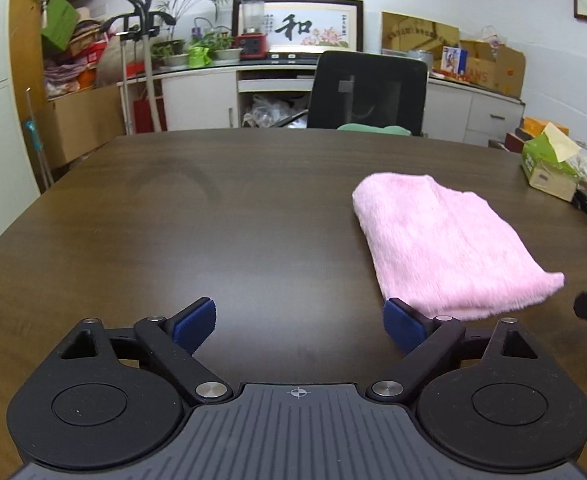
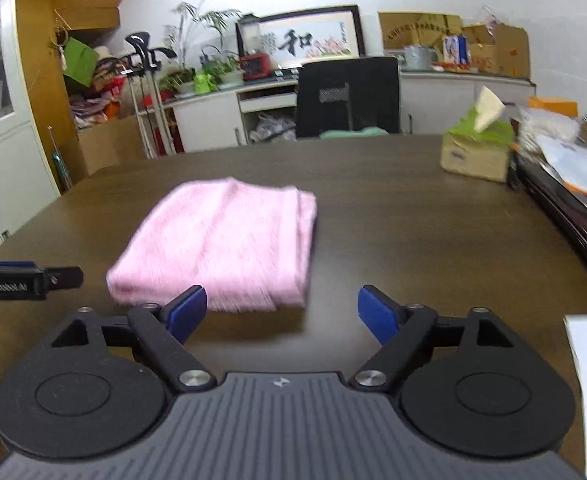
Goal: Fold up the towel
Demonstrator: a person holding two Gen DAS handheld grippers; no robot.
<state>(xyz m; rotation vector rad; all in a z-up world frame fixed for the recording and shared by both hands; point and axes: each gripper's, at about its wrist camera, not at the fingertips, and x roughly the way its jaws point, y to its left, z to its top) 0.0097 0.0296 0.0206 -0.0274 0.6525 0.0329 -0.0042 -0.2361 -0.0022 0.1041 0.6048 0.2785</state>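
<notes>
A pink towel lies folded into a thick, roughly rectangular bundle on a dark wooden table. Its layered edges show along the right side in the right wrist view.

The left gripper is spread wide with nothing between its blue pads. It sits over bare table, and the towel lies just beyond and to the right of its right finger.

The right gripper is also spread wide and grips nothing. The near edge of the towel lies just past its left pad, and bare table shows in the gap between the fingers. The tip of the left gripper pokes in at the left edge of this view.

A green tissue box stands well apart from the towel, near the table's far right side. A black office chair stands behind the table.
</notes>
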